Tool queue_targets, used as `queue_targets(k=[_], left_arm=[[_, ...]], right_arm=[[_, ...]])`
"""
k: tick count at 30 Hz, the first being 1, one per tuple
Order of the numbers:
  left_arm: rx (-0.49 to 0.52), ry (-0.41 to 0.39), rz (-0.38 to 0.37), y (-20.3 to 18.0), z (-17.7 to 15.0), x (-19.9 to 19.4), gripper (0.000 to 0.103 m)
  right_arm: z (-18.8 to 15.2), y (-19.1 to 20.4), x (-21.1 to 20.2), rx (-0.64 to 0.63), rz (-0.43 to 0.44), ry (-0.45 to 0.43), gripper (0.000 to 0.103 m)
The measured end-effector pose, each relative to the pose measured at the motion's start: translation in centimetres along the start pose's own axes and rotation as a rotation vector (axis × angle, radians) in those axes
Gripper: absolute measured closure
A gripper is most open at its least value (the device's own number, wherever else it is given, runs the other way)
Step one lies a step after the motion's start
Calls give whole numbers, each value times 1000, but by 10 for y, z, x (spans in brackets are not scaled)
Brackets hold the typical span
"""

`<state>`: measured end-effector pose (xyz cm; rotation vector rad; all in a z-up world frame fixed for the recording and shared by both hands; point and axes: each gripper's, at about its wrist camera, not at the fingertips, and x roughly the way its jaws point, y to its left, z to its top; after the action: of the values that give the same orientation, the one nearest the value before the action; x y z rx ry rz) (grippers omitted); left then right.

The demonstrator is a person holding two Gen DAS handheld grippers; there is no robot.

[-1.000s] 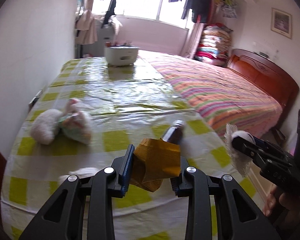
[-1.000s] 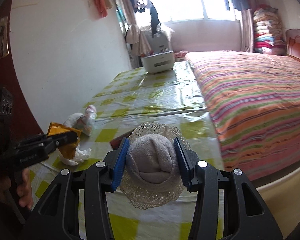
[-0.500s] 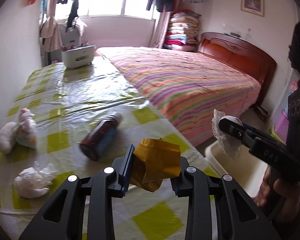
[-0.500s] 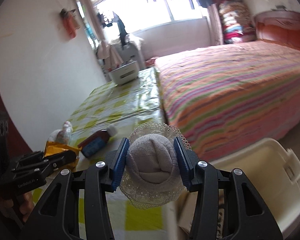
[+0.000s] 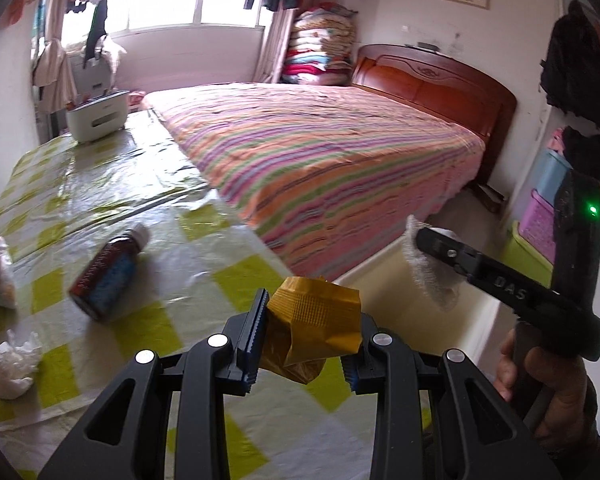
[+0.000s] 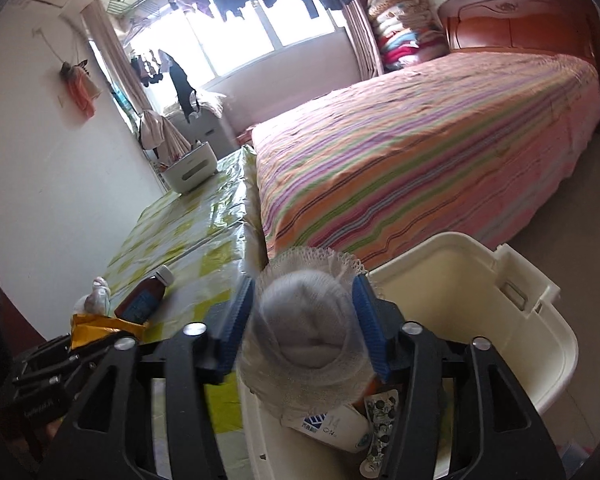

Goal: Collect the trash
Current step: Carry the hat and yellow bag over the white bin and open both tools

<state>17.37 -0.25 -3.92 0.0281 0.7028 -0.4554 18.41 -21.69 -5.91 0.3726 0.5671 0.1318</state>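
Cream plastic bin (image 6: 480, 280) lies directly below my right tongs (image 6: 306, 320), whose jaws are opening around the lace-edged grey wad (image 6: 304, 332), now loose between the pads over the trash already inside. My left tongs (image 5: 306, 344) grip a crumpled gold wrapper (image 5: 312, 320) over the tabletop (image 5: 100, 184) edge, with the bin to their right.

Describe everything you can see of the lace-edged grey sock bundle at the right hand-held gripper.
The sock bundle is a rolled ball of pale grey knit with a frilly cream lace cuff around it. It sits between the blue pads of the right hand-held gripper, whose jaws are opening; a gap shows beside the left pad. It hangs above the cream plastic bin, over the paper trash inside. From the left wrist view it looks soft and limp.
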Motion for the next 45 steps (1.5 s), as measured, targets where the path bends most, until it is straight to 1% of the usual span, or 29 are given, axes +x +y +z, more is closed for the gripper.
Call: queue_targets(k=[1, 2, 3, 7, 9, 14, 18, 20, 23, 25, 28, 30, 33, 35, 37, 45], left_arm=[[6, 5, -10, -5, 0, 3, 72], [9, 8, -16, -8, 0, 4, 72], [13, 12, -29, -13, 1, 6, 72], [17, 22, -70, -27, 2, 12, 72], [12, 31, -91, -32, 2, 17, 72], [5, 50, -116, -45, 4, 27, 72], [9, 47, -139, -56, 8, 30, 71], [7, 46, -145, -61, 10, 34, 71], [7, 64, -163, -69, 9, 41, 69], [19, 55, -166, -74, 9, 42, 67], [28, 49, -140, -81, 7, 45, 56], [22, 54, -140, -82, 6, 47, 44], [26, 42, -118, -82, 5, 46, 38], [33, 35, -118, -82, 5, 44, 34], [44, 38, -115, -83, 5, 43, 33], [78, 23, -109, -79, 0, 31, 33]], right_arm=[[0, -1, 0, 9, 6, -4, 41], [0, -2, -1, 15, 5, -13, 36], [1, -3, -3, 17, 1, -22, 36], [4, -14, -12, 55, -7, -59, 35], [7, -28, -15, 113, -9, -78, 35], [10, -47, -30, 181, -9, -144, 34], [12, -61, -43, 231, -22, -200, 31], [11, -63, -44, 248, -22, -207, 31], [9, -59, -42, 255, -21, -215, 31], [9, -57, -43, 253, -22, -222, 31], [7, -54, -41, 254, -17, -222, 31], [7, -54, -41, 253, -15, -222, 31], [7, -55, -40, 254, -10, -218, 31], [7, -55, -38, 251, -9, -214, 31], [8, -57, -37, 248, -7, -212, 31], [10, -52, -34, 243, 17, -201, 31]])
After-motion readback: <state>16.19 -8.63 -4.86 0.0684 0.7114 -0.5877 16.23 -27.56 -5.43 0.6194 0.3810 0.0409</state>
